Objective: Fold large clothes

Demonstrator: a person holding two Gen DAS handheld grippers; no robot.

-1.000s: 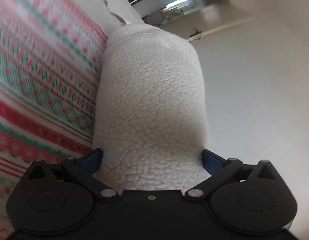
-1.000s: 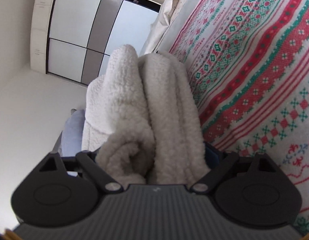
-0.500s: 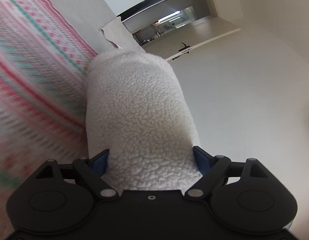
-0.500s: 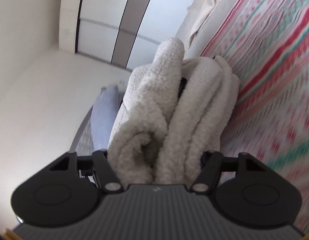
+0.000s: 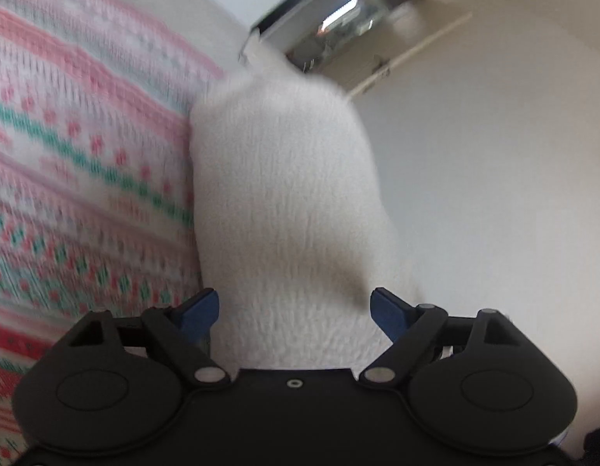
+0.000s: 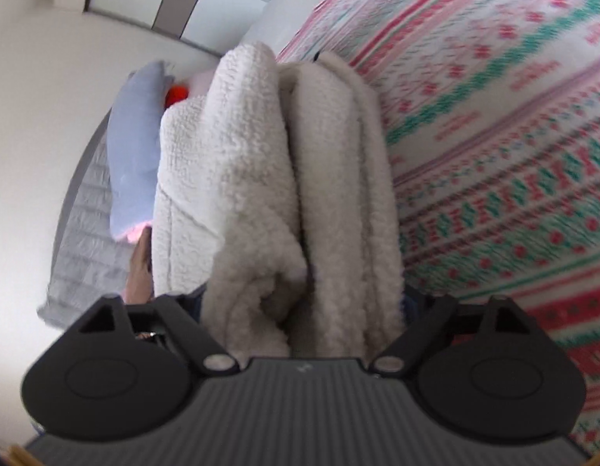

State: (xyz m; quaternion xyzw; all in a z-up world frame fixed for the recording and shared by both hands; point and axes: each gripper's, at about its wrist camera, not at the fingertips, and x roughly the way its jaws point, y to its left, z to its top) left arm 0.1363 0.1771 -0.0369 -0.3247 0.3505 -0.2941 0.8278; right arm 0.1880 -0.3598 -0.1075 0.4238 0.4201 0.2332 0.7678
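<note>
The folded fleece garment (image 6: 300, 194) hangs between both tools beside the patterned bedspread (image 6: 513, 136). The left tool (image 5: 294, 306) clamps its thick end; the right tool (image 6: 304, 303) is opening around the layers, so I judge the fold could slump apart.

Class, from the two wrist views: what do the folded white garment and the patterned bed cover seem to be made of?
Folded white garment: likely sherpa-style fleece, matte; its surface is nubbly and curly, and the folds are thick. Patterned bed cover: looks like a flat woven or printed cloth, matte, with red and green bands; blur leaves the weave unclear.
</note>
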